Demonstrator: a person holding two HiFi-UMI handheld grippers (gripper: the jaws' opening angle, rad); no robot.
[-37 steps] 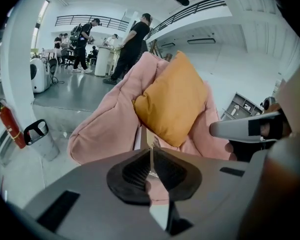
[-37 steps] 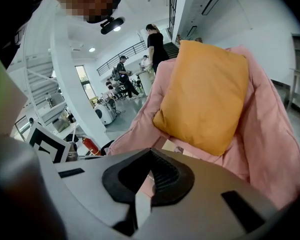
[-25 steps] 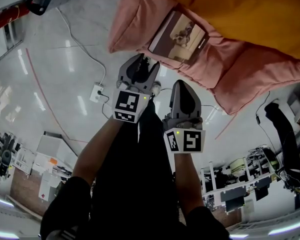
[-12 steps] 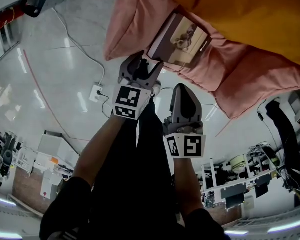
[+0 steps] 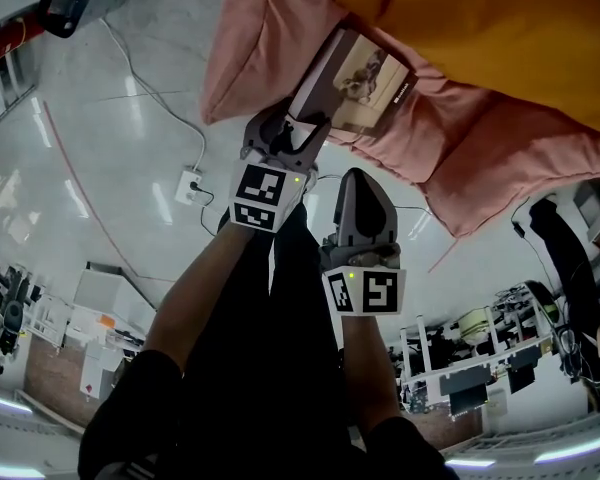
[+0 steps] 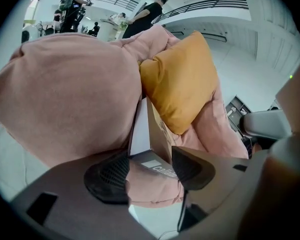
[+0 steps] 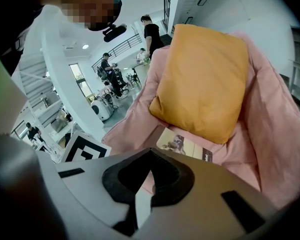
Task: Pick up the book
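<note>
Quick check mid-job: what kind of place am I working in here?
Likely an open lab or workshop hall, not a home: a glossy white floor, equipment racks along the edge, and a railed balcony above.

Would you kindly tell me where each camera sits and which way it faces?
Head view: on the person's head, looking steeply down at the book on the pink cushion; forearms, left gripper and right gripper show.
Left gripper view: on that gripper, facing the book's corner between its jaws, which have just been opening.
Right gripper view: behind its closed jaws, facing the orange pillow.
Shared: all three show the book.
</note>
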